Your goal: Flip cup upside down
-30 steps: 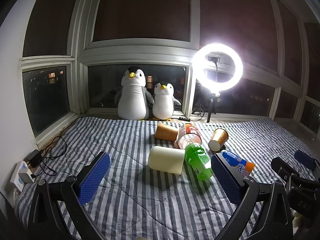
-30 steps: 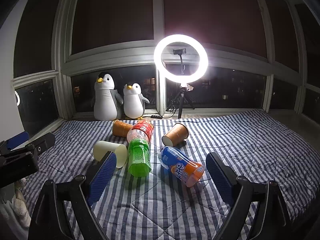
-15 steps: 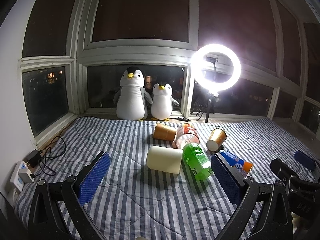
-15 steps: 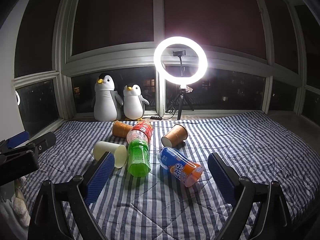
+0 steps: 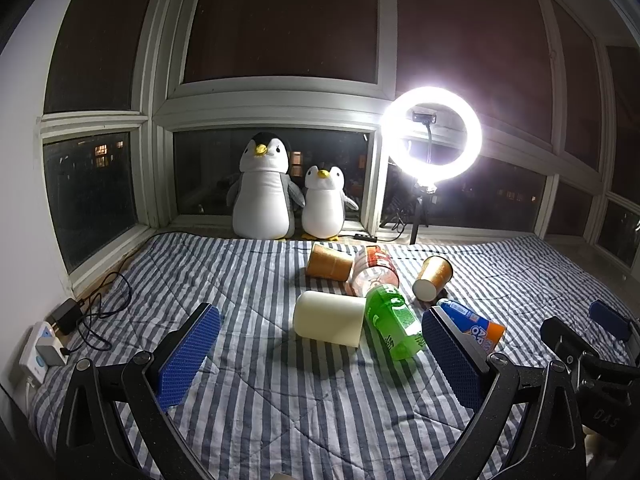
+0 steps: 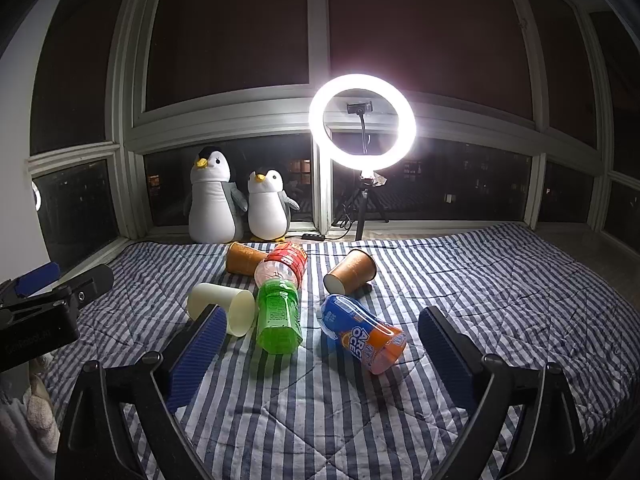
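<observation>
Cups and bottles lie scattered on a striped quilt before a window. The cream cup lies on its side near the middle of the quilt, its mouth toward the right and touching the green bottle. Two orange paper cups also lie tipped: the far-left orange cup against the red-labelled bottle, the right orange cup just beyond the blue-and-orange bottle. No cup stands inverted, so the flip is judged not yet begun.

The left gripper hovers short of the cream cup with its fingers wide apart and empty. The right gripper also hangs with fingers spread, holding nothing, and frames the green and blue-and-orange bottles.

Risks, as judged: the thin cup wall may crush under a firm pinch; a side-lying cup may roll on the soft quilt and nudge the green bottle; an inverted cup may tip on the uneven padding.

Legible writing is sparse: large letters on the blue-and-orange bottle read partly as "ARC" and "OCE". Text on the green label is too small to read. Two plush penguins and a ring light stand at the far sill.
</observation>
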Demonstrator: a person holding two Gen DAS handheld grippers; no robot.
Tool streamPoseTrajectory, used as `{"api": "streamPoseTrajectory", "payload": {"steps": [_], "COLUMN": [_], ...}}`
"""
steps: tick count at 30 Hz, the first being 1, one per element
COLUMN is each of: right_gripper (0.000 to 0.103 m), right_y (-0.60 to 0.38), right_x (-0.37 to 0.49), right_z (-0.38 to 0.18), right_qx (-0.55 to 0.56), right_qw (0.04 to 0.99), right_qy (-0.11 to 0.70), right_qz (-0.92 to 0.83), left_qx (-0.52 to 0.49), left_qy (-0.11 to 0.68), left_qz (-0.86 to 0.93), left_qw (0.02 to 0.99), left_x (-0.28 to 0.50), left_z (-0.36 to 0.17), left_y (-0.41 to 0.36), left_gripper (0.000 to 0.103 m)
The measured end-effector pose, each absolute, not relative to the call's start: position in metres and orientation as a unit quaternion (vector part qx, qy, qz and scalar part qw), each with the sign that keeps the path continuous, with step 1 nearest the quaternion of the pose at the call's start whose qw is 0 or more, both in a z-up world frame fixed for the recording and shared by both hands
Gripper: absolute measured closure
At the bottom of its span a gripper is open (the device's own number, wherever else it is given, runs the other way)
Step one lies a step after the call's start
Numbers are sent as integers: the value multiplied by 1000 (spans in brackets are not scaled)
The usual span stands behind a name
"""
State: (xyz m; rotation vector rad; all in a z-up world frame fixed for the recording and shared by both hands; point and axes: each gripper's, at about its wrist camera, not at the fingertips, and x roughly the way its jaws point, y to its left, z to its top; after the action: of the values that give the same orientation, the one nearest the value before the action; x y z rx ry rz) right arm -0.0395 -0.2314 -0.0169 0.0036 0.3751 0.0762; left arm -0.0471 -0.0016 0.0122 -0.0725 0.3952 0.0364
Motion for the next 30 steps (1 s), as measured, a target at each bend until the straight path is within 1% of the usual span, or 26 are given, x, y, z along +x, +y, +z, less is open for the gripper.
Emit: {"api": "streamPoseTrajectory", "payload": {"steps": [30], "right_gripper": [7], "right_y": [-233], "right_x": [-37], "right_z": [-21], "right_qx": [4], "right_qw": [981], "right_qy": [191], "right_qz": [35], "left_qx": [-33], "left_qy": [206], "left_qz": [13], "left_qw": [978], "left_x": [-38], "left_z": [9], "left_y": [-1], "left_gripper": [1]}}
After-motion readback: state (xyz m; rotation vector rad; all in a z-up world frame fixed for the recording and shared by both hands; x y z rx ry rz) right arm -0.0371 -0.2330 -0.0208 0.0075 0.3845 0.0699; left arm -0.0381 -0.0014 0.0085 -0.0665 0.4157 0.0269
